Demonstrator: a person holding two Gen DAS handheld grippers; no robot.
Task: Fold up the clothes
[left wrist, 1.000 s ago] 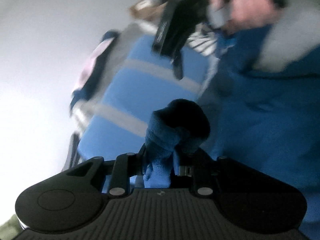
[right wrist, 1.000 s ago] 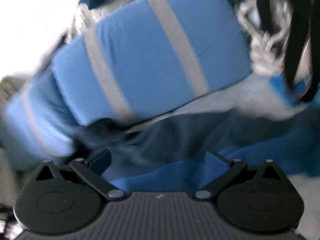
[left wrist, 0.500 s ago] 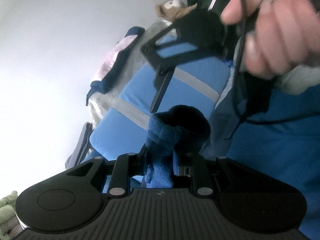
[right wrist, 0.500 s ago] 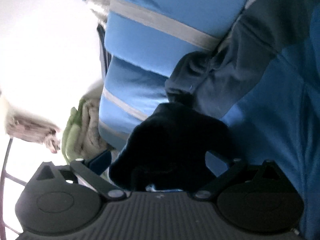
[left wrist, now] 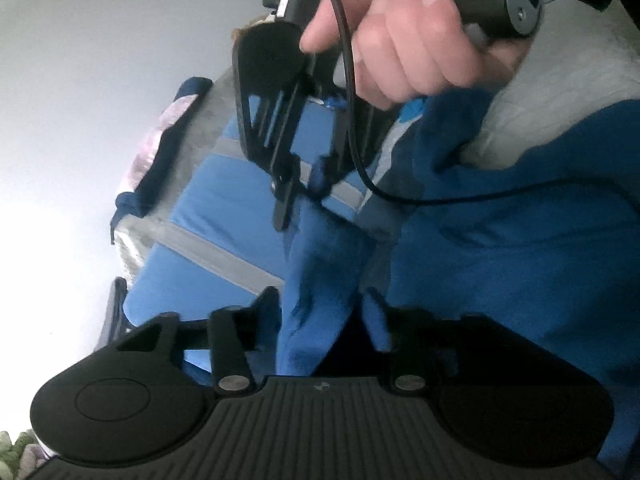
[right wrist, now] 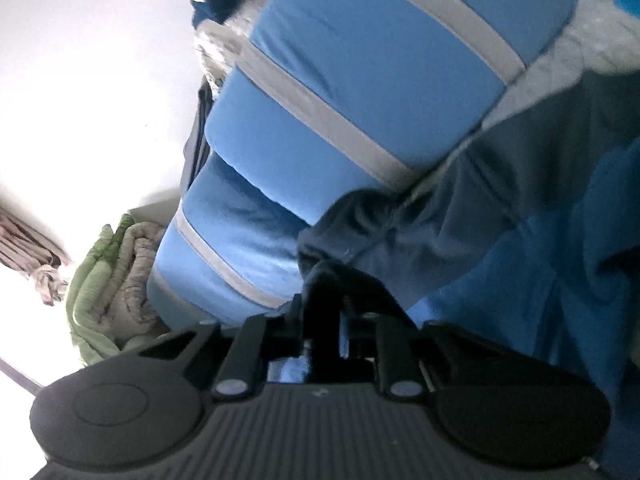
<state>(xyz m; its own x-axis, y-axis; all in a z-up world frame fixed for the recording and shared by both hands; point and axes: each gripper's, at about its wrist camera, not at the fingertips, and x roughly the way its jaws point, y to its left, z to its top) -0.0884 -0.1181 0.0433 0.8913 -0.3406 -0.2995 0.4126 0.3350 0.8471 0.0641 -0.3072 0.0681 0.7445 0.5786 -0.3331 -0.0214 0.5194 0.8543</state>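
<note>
The blue garment (left wrist: 500,248) lies just beside the blue-and-grey striped cushion (right wrist: 360,80), partly over its edge. The right gripper (right wrist: 326,312) has just been closing and now pinches a dark fold of the garment against that cushion. The left gripper (left wrist: 320,304) has just been opening; a blue fold stands between its parted jaws, not pressed. The person's hand (left wrist: 400,40) holds the right gripper's handle.

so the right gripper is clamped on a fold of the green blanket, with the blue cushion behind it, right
Not the green blanket, which lies off to the side. The right wrist view shows the right gripper, whose jaws have just been closing, clamped on a fold of the blue garment, blue cushion behind.
</note>
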